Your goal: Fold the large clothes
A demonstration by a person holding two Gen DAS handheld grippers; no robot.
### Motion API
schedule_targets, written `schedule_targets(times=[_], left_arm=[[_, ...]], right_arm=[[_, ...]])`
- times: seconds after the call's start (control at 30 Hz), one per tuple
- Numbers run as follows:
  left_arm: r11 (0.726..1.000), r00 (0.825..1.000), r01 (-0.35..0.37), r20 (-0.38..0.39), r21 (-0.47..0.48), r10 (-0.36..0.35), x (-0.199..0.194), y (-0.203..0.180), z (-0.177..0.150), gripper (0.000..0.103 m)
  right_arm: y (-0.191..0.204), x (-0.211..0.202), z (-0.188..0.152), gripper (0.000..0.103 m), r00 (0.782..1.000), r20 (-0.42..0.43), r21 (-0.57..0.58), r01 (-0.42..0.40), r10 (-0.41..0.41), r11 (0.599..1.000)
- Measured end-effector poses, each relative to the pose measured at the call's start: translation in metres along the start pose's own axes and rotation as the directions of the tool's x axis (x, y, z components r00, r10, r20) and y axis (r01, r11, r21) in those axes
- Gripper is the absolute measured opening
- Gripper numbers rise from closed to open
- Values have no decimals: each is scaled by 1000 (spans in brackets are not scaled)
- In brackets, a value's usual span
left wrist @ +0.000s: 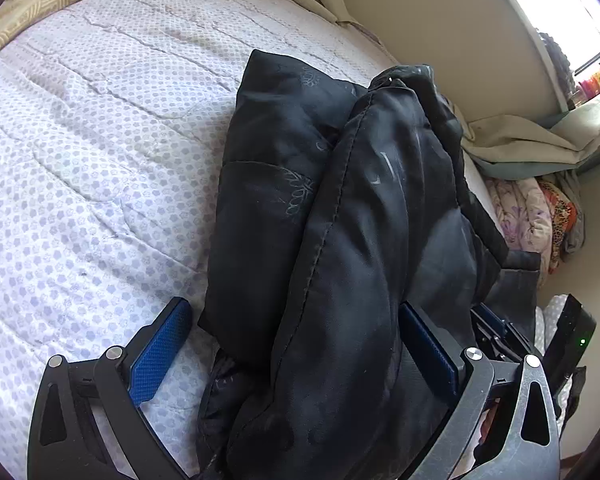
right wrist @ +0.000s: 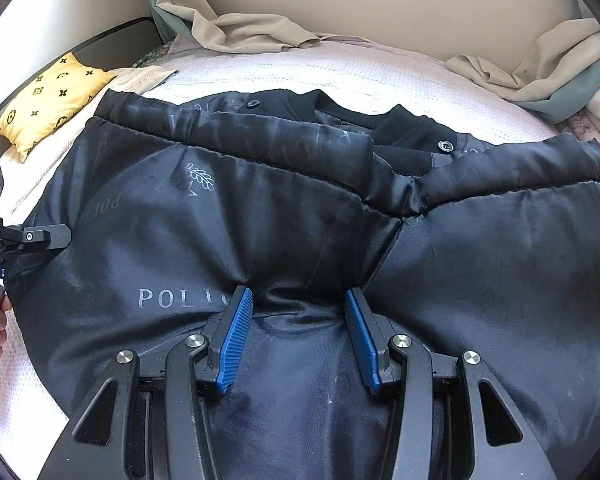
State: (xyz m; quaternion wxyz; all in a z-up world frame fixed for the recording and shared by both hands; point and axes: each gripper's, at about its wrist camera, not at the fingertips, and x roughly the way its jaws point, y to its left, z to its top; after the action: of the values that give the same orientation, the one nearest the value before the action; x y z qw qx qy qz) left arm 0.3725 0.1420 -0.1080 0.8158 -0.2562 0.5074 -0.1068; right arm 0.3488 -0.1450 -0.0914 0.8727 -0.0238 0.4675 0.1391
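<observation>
A large black padded jacket point(right wrist: 300, 216) lies on the bed, lining side up, with "POLO" print and two buttons near its collar. It also shows in the left wrist view point(left wrist: 340, 216) as a bunched ridge. My left gripper point(left wrist: 296, 344) is open, its blue pads point(left wrist: 160, 352) either side of a thick fold of the jacket. My right gripper point(right wrist: 298, 320) is open, its fingertips pressed into the lining, with fabric puckered between them. The left gripper also shows at the right wrist view's left edge point(right wrist: 40, 240), at the jacket's side.
The bed has a white patterned quilt point(left wrist: 80, 160). A yellow cushion point(right wrist: 48, 100) lies at the far left. Beige curtains point(right wrist: 240, 28) and a wall run behind the bed. Folded floral bedding point(left wrist: 540, 216) is piled beside the bed.
</observation>
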Motion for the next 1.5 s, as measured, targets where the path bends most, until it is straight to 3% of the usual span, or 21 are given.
schedule_targets(times=[0.2,0.4,0.67,0.93,1.13,1.5], left_arm=[[995,996,91,-10,-41,-91,-11,27,5,92],[971,978,204,-23,-128,-208,-12,40,-1,64],[982,983,182,37,-40,-181,-40,9,4,46],[972,969,226,90,60,-231,-69,-38,-1,39],[967,968,219,98,132,-233,-82,-69,-7,38],[961,969,210,93,180,-229,-90,-104,-15,38]], right_arm=[[0,0,0,45,1000,1,-1,1,-1,1000],[-1,0,0,45,1000,5,4,4,-4,1000],[3,-1,-1,45,1000,10,9,27,-27,1000],[8,-1,0,45,999,4,10,51,-51,999],[10,0,1,45,998,-2,11,69,-69,998],[11,3,1,45,996,-15,13,85,-84,996]])
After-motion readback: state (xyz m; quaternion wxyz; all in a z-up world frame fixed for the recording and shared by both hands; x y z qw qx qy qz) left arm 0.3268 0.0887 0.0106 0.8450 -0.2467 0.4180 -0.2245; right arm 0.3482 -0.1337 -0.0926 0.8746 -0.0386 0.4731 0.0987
